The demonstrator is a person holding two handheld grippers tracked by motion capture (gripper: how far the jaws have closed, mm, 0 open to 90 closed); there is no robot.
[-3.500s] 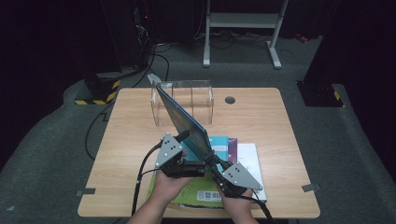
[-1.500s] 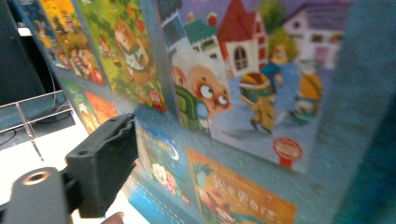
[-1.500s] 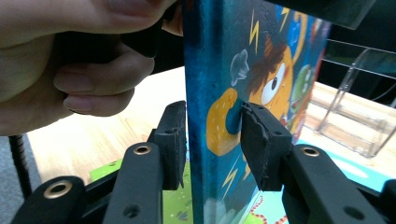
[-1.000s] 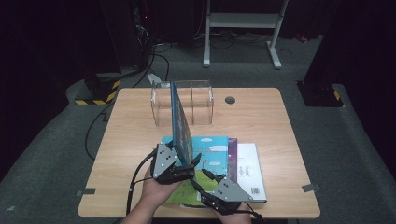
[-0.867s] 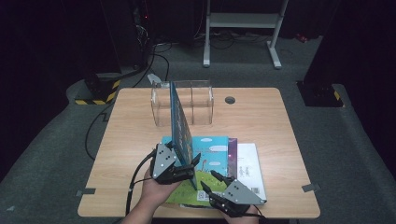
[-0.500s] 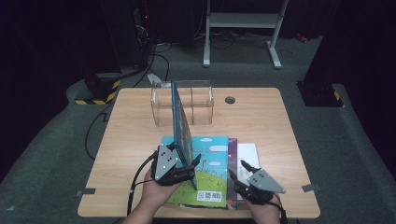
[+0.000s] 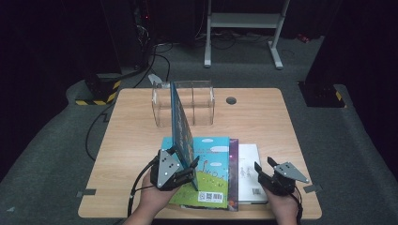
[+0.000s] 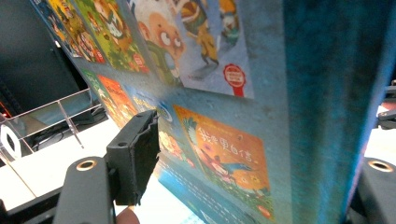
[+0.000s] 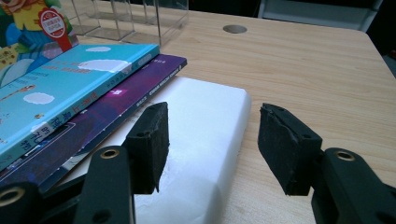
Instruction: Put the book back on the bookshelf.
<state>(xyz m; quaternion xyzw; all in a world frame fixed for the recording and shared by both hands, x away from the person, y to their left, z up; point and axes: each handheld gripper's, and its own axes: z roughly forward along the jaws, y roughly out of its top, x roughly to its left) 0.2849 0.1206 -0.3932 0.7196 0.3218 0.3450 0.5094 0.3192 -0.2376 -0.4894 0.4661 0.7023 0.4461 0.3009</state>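
Upright book on a closing grip
Left hand-held gripper point(image 7: 187, 169), jaws just closing around the tall teal picture book point(image 7: 181, 123), could let it topple; right hand-held gripper point(image 9: 208, 145) gapes empty over the white book point(image 9: 205, 140).

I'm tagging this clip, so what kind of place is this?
Probably a lab or studio recording bay: a lone wooden table on grey carpet, cables and a metal stand behind, dark surroundings.
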